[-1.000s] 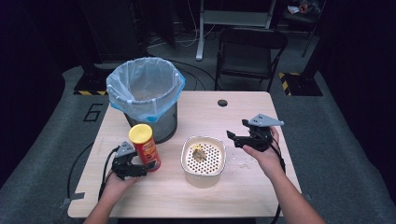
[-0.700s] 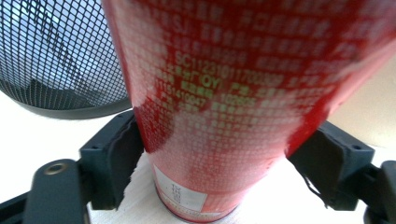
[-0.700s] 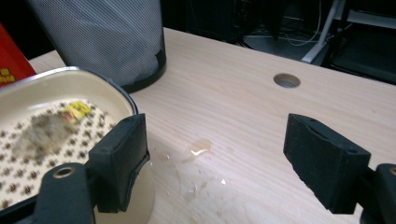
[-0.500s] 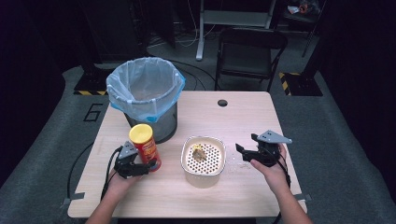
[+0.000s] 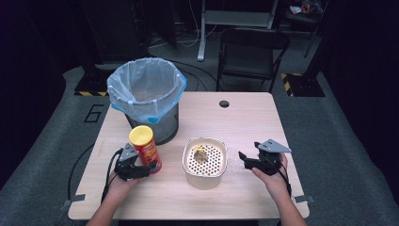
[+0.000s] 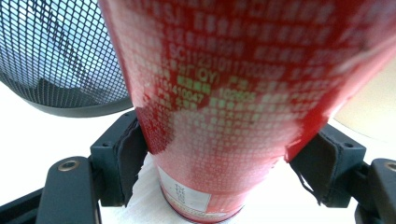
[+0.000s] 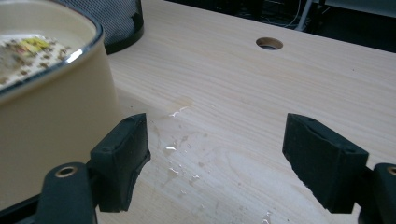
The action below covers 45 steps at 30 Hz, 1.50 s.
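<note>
- The left claw [image 5: 141, 170] squeezes the red can [image 5: 146, 149] low down. The can stands upright on the tabletop [image 5: 244, 117], beside the bin [image 5: 147, 101].
- The right claw [image 5: 245, 159] is open and empty, just right of the cream bowl [image 5: 204, 160]. The bowl is nearest to it.
- The yellow bit [image 5: 200, 153] in the bowl is too small to name.

black jaws clamp the red can [image 6: 233, 107] beside a mesh bin [image 6: 56, 60].
</note>
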Each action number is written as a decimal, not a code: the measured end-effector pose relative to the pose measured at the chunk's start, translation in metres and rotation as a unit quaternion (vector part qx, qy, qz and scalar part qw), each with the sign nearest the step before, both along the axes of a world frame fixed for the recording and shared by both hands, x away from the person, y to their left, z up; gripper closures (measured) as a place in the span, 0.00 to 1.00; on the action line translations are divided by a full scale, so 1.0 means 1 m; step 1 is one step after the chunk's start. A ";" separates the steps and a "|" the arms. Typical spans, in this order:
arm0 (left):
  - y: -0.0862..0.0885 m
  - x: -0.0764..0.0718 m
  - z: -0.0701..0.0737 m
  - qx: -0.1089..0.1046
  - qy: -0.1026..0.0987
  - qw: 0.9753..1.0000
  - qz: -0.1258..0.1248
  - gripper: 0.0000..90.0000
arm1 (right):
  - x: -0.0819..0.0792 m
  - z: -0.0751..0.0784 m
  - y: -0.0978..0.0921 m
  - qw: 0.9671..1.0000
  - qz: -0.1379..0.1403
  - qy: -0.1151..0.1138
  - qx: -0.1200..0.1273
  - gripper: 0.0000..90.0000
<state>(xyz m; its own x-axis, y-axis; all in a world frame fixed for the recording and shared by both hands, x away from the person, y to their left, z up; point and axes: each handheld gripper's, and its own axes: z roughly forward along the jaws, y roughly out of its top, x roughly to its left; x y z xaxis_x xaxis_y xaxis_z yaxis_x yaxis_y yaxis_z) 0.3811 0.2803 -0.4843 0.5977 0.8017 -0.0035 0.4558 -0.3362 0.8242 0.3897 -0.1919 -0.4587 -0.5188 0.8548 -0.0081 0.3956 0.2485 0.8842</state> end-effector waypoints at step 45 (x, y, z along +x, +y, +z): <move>-0.017 -0.023 0.147 -0.004 -0.001 0.999 -0.033 0.26 | -0.003 -0.025 -0.004 0.999 0.002 0.015 -0.043 0.26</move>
